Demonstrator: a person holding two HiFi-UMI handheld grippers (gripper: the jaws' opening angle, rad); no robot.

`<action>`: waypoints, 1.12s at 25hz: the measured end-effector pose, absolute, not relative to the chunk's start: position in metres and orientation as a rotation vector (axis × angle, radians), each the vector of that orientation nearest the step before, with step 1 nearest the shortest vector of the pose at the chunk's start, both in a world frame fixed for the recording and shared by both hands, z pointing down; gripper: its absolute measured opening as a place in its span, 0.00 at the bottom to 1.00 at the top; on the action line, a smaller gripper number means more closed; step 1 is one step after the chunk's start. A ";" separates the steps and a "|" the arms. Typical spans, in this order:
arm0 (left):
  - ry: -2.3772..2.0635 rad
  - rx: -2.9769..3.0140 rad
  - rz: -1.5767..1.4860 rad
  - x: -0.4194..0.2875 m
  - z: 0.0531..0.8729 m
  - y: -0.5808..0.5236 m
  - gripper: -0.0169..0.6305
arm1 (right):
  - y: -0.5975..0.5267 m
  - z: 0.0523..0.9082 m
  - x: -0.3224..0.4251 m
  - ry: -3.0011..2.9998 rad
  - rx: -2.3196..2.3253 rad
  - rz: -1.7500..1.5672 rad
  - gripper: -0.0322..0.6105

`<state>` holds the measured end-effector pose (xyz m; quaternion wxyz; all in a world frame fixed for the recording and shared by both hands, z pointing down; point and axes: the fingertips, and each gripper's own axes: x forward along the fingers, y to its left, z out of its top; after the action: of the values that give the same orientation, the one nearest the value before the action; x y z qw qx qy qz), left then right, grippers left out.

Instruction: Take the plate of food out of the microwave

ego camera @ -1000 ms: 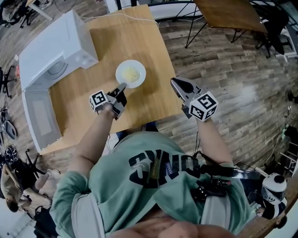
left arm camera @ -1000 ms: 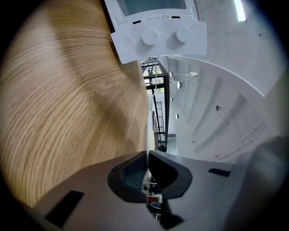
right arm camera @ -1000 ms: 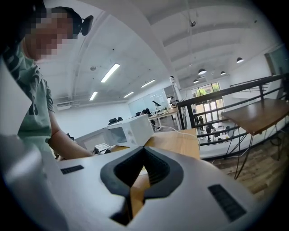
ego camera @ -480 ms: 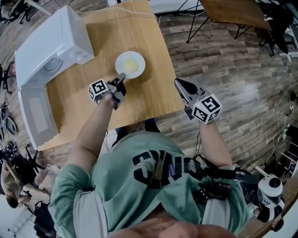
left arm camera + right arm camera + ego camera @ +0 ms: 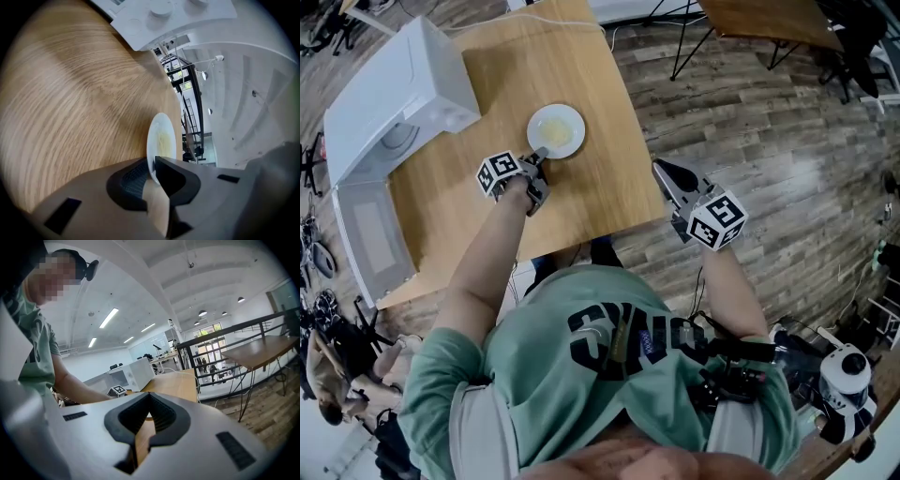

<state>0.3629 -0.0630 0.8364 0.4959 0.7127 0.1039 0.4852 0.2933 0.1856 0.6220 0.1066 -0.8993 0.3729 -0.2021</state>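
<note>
Wood-plank floor all around, and a pale wooden table in the middle of my feed with the white microwave sitting at its far corner. Microwave door is hanging wide open, swung out toward me along the table edge.

Okay, the plate is out of the microwave. It's flat on the table, just off the microwave's knob end and clear of the cavity. The yellowish food is heaped in the middle of it.

My left gripper is on the side of the plate away from the microwave, and its jaws are opening right now. In the left gripper view the plate's near rim stands in the slot between the two pads, both close against it, with the microwave's knobs showing beyond.

The right gripper is farther from the microwave than the plate is, well apart from both, at the table's edge above the floor. Its fingertips meet at the front, with nothing between them; I see only table wood through the gap behind the tips.
</note>
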 end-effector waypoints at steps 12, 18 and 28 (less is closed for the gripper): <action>0.278 2.111 1.466 0.360 0.832 -0.060 0.16 | 0.178 0.620 0.289 1.104 -2.632 -0.578 0.06; 0.336 2.221 1.545 0.351 0.831 -0.062 0.20 | 0.176 0.615 0.287 1.106 -2.632 -0.561 0.06; 0.415 2.358 1.391 0.347 0.793 -0.083 0.20 | 0.180 0.608 0.294 1.097 -2.618 -0.521 0.06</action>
<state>0.3475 -0.0834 0.7931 0.1852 0.8368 0.1472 0.4937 0.2937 0.1799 0.6084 0.1275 -0.8997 0.3772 -0.1791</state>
